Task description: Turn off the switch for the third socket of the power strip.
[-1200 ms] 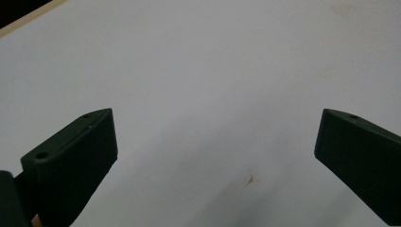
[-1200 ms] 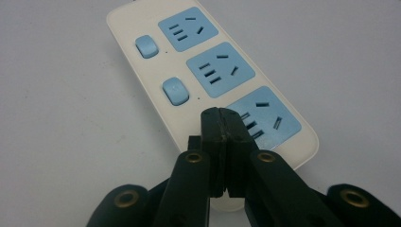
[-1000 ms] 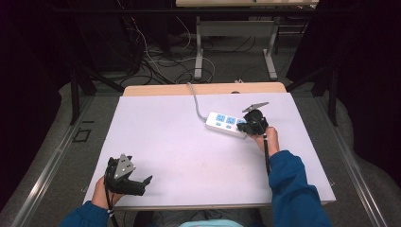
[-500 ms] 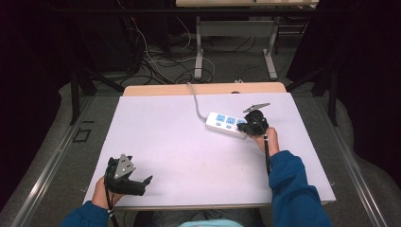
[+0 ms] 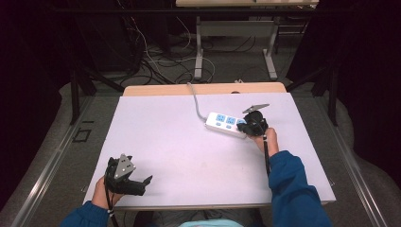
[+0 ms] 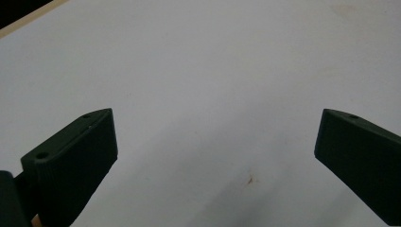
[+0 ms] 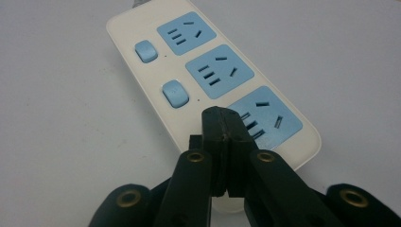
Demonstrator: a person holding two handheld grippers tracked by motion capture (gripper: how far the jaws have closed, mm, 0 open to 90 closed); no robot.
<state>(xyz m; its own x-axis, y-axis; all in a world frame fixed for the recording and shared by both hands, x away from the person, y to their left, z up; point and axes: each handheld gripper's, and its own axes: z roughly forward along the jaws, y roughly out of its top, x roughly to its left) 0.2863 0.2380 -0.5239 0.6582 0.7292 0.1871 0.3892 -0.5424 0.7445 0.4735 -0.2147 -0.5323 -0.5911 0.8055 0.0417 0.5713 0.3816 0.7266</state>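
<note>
Pressing closed jaws down onto the strip (image 7: 208, 80), I keep my right gripper (image 7: 222, 124) pinched together with nothing between, so the narrow black tip can act as a finger over the nearest switch, the third of which the tip seems to cover. The strip lies on the table (image 5: 189, 156), right of centre; it is smooth cream plastic, rounded, with pale blue sockets and grey cord. Far from the strip, my left gripper (image 5: 126, 176) rests spread wide, holding nothing.

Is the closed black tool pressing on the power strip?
Cannot tell. In the right gripper view, the shut right tool covers the third switch spot on the power strip, but contact itself is hidden behind its tips.
</note>
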